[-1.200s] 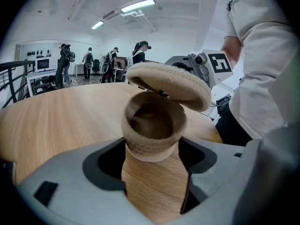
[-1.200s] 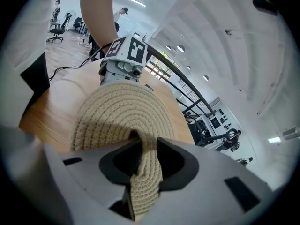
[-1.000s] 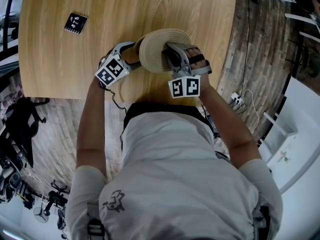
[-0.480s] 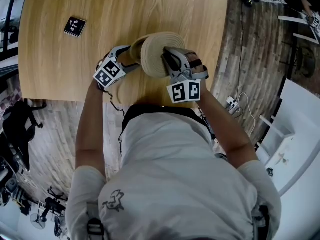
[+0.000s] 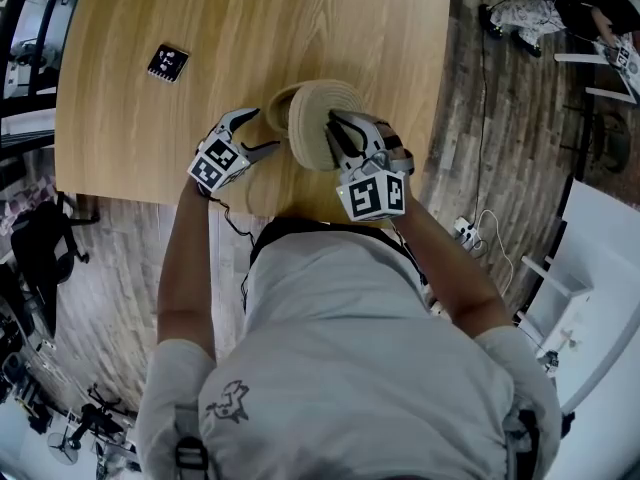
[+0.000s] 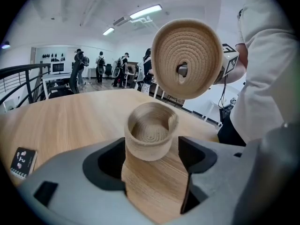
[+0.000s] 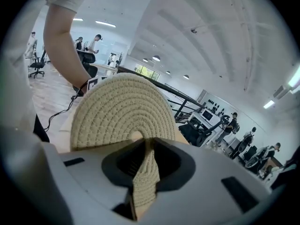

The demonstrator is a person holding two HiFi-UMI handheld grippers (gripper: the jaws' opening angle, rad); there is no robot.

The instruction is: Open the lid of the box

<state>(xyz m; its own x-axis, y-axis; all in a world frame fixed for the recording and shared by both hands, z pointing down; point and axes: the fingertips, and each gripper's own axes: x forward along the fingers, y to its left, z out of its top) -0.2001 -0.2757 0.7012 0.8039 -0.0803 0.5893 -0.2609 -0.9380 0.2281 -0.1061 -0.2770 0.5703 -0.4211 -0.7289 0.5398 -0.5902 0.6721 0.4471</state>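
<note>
A small round woven rope box [image 5: 279, 105] stands open on the wooden table [image 5: 200, 28]; in the left gripper view its hollow inside [image 6: 149, 134] shows. Its coiled rope lid [image 5: 318, 123] is held up on edge just right of the box, off it. My right gripper [image 5: 340, 133] is shut on the lid's rim, and the rim [image 7: 144, 182] runs between its jaws in the right gripper view, the disc [image 7: 122, 111] rising beyond. My left gripper [image 5: 262, 131] stands open, its jaws wide, with the box just ahead of the tips [image 6: 152, 159] and untouched. The lid [image 6: 187, 57] hangs above the box.
A small black marker card [image 5: 168, 62] lies on the table at the far left, also low left in the left gripper view [image 6: 22, 161]. The table's near edge runs just under both grippers. Several people stand far off in the room behind.
My left gripper has opened and drawn back from the box, which it was around before. The right gripper has carried the lid slightly up and off the box.
</note>
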